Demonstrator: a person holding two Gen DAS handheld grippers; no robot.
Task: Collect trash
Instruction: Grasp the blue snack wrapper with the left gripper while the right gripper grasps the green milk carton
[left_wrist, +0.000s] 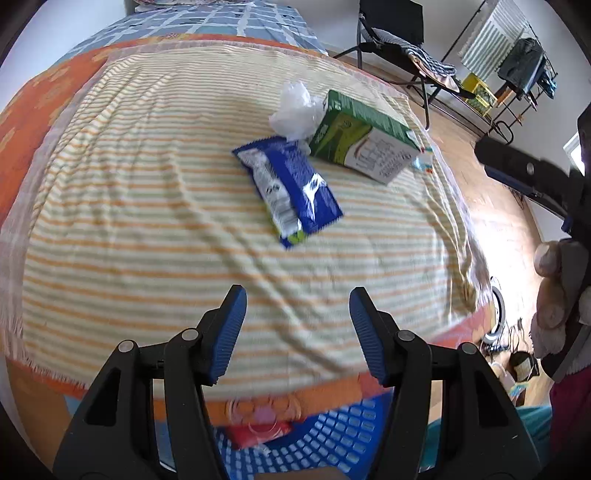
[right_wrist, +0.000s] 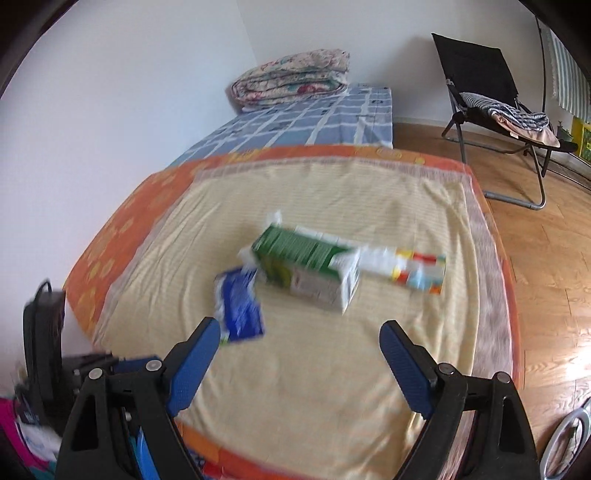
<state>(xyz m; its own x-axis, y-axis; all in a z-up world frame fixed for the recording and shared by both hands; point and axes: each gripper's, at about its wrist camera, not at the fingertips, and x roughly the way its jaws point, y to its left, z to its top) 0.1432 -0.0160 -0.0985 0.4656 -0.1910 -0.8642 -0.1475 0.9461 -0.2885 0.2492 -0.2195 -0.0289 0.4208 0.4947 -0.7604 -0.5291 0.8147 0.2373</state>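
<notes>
I see a bed draped in a striped yellow towel (left_wrist: 147, 221) over an orange blanket (left_wrist: 33, 110), with a blue checked sheet (right_wrist: 314, 118) beyond and a folded quilt (right_wrist: 291, 79) at the far end against the white wall. The trash lies together on the towel: a blue wrapper (left_wrist: 291, 188), a green carton (left_wrist: 362, 136) on its side touching the wrapper's far end, a crumpled white bag (left_wrist: 295, 110) just behind both, and a colourful flat box (right_wrist: 413, 271) beside the carton (blurred in the right view). My left tongs (left_wrist: 297, 332) hang released above the towel's near edge, nothing between them. My right tongs (right_wrist: 299, 365) stand spread wide, also empty, short of the wrapper. A blue mesh basket (left_wrist: 325, 435) sits below the bed's near edge, something red in it. To the right the wood floor (right_wrist: 546, 258) runs to a black folding chair (right_wrist: 476, 74) with striped cloth on it, and a clothes rack (left_wrist: 517, 55) stands further off.
</notes>
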